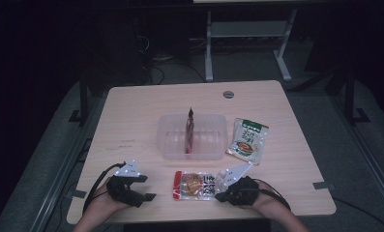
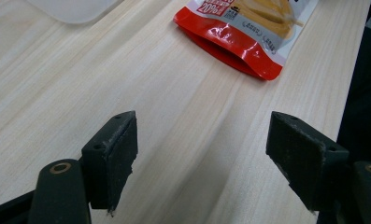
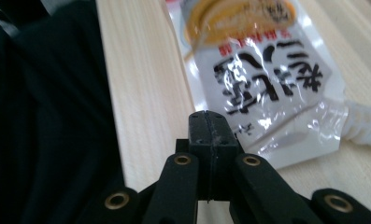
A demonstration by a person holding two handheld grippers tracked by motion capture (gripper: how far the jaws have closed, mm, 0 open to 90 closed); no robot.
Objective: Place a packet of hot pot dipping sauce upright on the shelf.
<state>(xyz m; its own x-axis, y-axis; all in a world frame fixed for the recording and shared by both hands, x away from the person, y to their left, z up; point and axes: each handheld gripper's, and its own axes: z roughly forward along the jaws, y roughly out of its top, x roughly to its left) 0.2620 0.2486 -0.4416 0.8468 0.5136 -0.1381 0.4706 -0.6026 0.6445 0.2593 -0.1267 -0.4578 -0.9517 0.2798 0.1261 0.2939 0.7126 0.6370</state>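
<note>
A red and white spouted pouch [image 1: 196, 185] lies flat near the table's front edge, between my two grippers. My left gripper [image 1: 146, 188] rests to its left with its jaws wide apart and only bare wood between them. In the left gripper view [image 2: 202, 154] the pouch's red end [image 2: 234, 46] lies ahead, apart from the jaws. My right gripper [image 1: 219, 196] sits at the pouch's right end. In the right gripper view [image 3: 210, 128] its jaws are pressed together with nothing between them, just short of the pouch [image 3: 260, 79] and its white spout [image 3: 363, 125].
A clear plastic tub [image 1: 214, 145] stands mid-table with a dark red pouch [image 1: 190, 129] upright inside it. A green and white pouch [image 1: 248, 140] lies right of the tub. The table's front edge [image 3: 110, 116] runs close beside my right gripper.
</note>
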